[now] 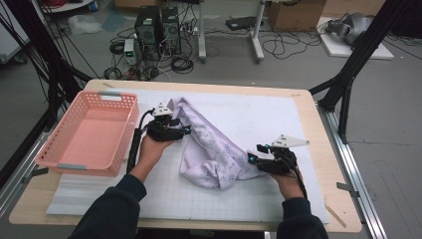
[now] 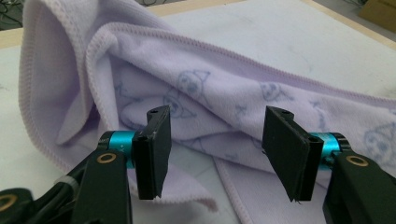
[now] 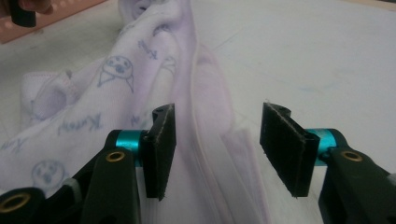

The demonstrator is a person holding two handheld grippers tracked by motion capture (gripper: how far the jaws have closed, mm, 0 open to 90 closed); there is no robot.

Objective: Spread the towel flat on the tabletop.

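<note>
Wooden tabletop (image 1: 318, 209) carrying a white gridded mat (image 1: 259, 119); empty pink plastic basket (image 1: 89, 132) at left; crumpled lilac printed towel (image 1: 211, 149) mid-mat. Left gripper (image 1: 185, 130) and right gripper (image 1: 252, 158), jaws apart, gripping nothing, flank the towel's ends.

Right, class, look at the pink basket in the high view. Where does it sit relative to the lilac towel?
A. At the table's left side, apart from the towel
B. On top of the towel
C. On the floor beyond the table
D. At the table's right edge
A: the pink basket stands on the left part of the table, with the lilac towel lying crumpled to its right, not touching it.
</note>
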